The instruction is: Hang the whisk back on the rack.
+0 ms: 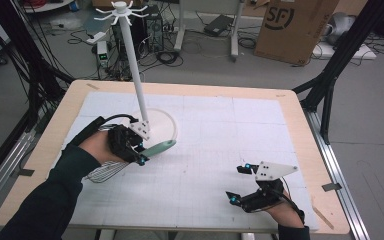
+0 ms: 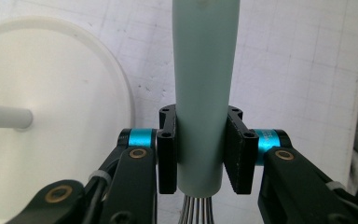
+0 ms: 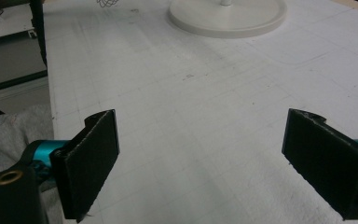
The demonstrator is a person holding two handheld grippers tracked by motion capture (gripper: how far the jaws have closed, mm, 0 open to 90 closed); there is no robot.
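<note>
Left gripper [image 2: 200, 154] clamping whisk [image 2: 204, 84], stand [image 1: 139, 75] beside

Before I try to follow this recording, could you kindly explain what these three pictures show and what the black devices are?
A person stands at a wooden table with a white gridded mat and holds a black two-jaw gripper in each hand. The high view looks down from above the person's side; the other two pictures come from cameras riding on the grippers, looking along their jaws.

The left gripper is closed on the pale green handle of a wire whisk, whose wires trail back over the person's sleeve. Beside it stands a white hanging stand: a round base, a tall pole, hooks on top.

The right gripper rests near the table's front edge, jaws wide apart with nothing between them.
</note>
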